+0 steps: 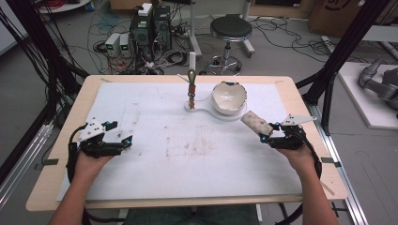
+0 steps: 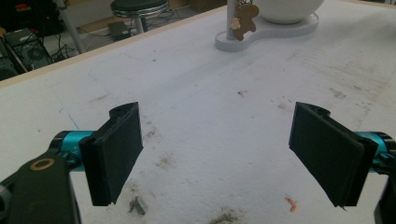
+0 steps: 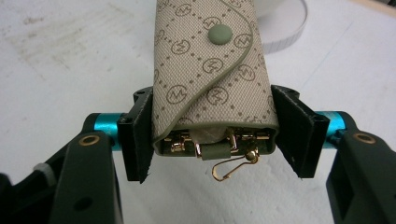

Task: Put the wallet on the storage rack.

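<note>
My right gripper [image 1: 266,132] is shut on a beige patterned key pouch [image 1: 256,122] at the table's right side, held just above the mat. In the right gripper view the key pouch [image 3: 212,74] sits squeezed between the two black pads, its snap flap facing up and gold hooks showing at its near end. My left gripper [image 1: 123,138] stands open at the left of the table with nothing between its fingers [image 2: 116,149]. A white stand [image 1: 192,79] with a small brown charm hanging on it rises from a white base beside a white bowl [image 1: 228,97].
A white mat [image 1: 187,150] with brown smudges covers the wooden table. The white bowl [image 2: 287,9] and the stand's base [image 2: 261,35] lie ahead of my left gripper. A stool [image 1: 230,30], computers and cables are on the floor beyond the far edge.
</note>
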Demonstrator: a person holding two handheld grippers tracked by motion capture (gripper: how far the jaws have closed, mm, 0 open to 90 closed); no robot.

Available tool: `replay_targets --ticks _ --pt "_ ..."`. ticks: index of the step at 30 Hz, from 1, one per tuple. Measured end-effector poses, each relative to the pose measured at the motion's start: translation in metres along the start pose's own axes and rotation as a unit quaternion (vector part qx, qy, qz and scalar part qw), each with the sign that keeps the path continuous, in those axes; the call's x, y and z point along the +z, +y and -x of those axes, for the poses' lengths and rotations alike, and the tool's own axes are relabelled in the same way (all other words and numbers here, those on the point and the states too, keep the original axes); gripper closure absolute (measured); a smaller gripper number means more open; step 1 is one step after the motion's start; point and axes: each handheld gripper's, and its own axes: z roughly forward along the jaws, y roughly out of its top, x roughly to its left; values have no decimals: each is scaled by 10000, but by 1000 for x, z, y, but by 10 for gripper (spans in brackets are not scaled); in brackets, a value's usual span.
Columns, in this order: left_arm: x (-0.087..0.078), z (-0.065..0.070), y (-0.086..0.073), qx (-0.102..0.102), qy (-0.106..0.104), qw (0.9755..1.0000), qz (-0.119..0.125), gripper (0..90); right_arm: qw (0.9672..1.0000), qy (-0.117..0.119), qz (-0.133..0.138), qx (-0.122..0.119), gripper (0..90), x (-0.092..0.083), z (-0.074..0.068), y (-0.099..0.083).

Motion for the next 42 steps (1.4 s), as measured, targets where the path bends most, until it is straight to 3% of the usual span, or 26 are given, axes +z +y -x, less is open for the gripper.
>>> replay_targets --ticks 7,16,22,29,42 --pt "0 0 0 -7 22 10000 3 173 9997 -72 222 -32 369 -8 2 18" --pt "0 0 1 -16 28 10000 10 173 9994 -187 206 -224 369 -6 0 52" --pt "0 -1 1 -10 32 10000 26 173 9987 -222 61 -444 369 6 -4 81" --pt "0 -1 0 -21 31 10000 26 173 9966 -258 -327 -712 369 31 -9 115" --pt "-1 -1 0 -49 23 10000 23 173 9937 -428 -728 -739 369 61 -7 131"
